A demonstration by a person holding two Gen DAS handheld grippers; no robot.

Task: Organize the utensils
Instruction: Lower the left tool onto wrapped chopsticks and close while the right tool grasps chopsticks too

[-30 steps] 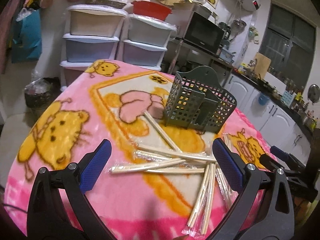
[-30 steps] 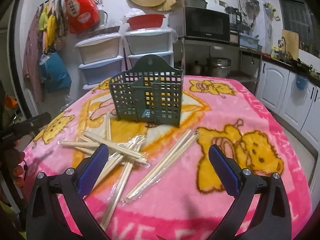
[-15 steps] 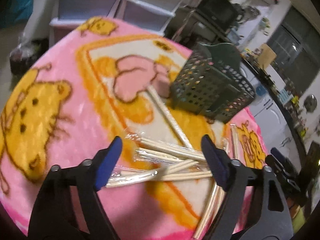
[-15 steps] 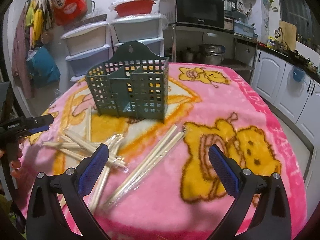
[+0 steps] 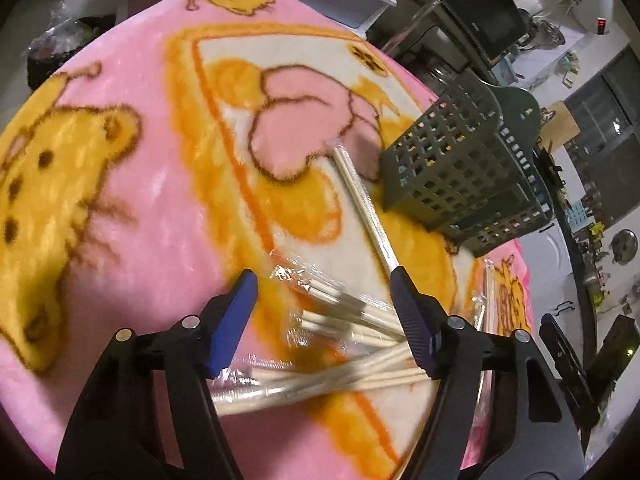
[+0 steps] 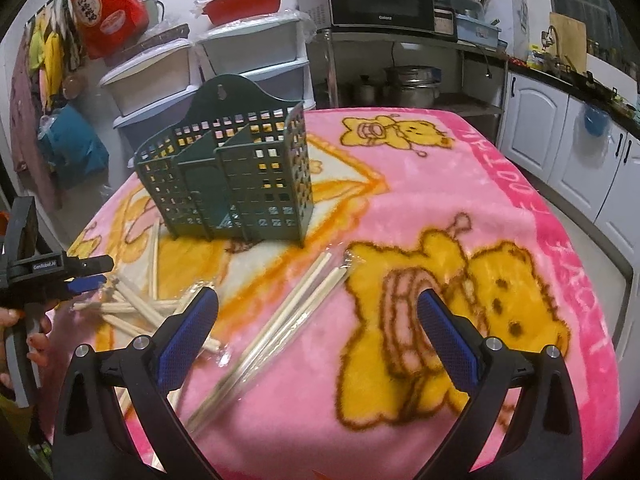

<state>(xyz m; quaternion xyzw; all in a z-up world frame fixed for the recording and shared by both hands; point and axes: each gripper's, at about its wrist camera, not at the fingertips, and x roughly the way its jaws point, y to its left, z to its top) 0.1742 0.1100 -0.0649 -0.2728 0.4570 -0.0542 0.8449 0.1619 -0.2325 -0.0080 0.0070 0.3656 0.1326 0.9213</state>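
Left gripper (image 5: 322, 312) tilts downward, jaws closing; right gripper (image 6: 316, 330) gapes.

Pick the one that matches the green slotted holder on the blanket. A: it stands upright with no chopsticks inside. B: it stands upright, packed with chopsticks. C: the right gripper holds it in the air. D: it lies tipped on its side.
A: the green holder stands upright on the pink blanket, its compartments bare, while the wrapped chopsticks lie on the blanket in front of it.
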